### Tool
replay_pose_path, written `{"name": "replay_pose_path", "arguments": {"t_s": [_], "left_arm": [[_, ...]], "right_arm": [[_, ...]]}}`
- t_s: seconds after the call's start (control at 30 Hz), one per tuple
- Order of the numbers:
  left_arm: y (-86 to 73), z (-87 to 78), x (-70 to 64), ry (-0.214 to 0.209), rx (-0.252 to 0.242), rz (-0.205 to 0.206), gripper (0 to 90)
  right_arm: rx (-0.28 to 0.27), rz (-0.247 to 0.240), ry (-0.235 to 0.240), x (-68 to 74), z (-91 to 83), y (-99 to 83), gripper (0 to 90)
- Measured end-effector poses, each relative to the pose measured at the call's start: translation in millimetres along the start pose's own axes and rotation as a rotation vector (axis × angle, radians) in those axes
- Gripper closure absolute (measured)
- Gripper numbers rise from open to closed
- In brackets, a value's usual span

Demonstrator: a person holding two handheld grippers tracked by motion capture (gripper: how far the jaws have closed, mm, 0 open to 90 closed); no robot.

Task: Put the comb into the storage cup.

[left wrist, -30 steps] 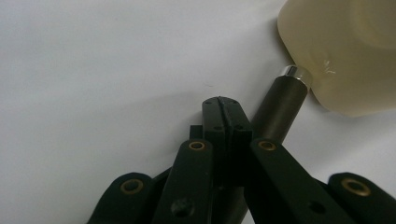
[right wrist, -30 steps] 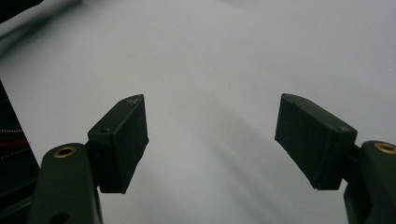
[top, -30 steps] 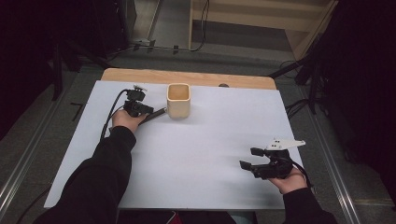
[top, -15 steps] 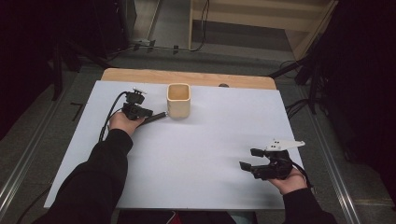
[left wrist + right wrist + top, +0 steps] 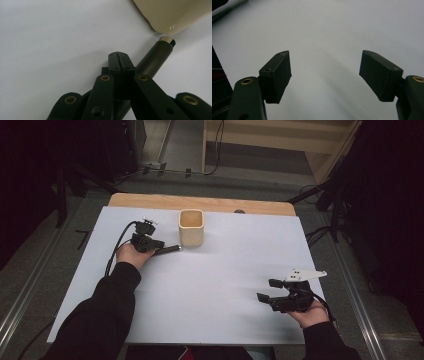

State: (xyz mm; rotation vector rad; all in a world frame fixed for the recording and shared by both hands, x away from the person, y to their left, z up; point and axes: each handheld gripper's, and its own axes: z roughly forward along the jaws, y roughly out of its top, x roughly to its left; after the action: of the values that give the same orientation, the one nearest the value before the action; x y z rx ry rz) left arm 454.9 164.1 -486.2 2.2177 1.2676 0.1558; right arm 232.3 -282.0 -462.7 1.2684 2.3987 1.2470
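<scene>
White table [image 5: 210,285], dark pen [image 5: 152,60] under closed left tongs [image 5: 119,60].

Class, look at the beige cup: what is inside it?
The high view shows the beige cup upright with its inner walls bare; its floor is hidden. A dark pen lies outside beside its base.

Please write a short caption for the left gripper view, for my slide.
Left hand-held gripper shut on a dark pen, its tip beside a cream cup on the white table.

A white sheet [image 5: 210,290] covered the bench [image 5: 200,202], whose wooden edge showed along the sheet's far side. Beyond the bench, cables [image 5: 217,150] lay on the grey floor [image 5: 180,145].
</scene>
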Motion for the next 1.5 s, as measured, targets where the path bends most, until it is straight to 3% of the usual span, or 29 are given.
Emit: {"name": "replay_pose_path", "arguments": {"t_s": [0.9,1.5], "left_arm": [[-21.7,-5.9,-27.3,-0.052,0.002,0.073,90.0],[-41.8,-16.8,-35.1,-0.092,0.013,0.085,90.0]], "right_arm": [[0.012,0.001,0.007,0.0,2.6,-1.1,23.4],[0.012,0.003,0.005,-0.5,2.5,-1.4,23.4]]}}
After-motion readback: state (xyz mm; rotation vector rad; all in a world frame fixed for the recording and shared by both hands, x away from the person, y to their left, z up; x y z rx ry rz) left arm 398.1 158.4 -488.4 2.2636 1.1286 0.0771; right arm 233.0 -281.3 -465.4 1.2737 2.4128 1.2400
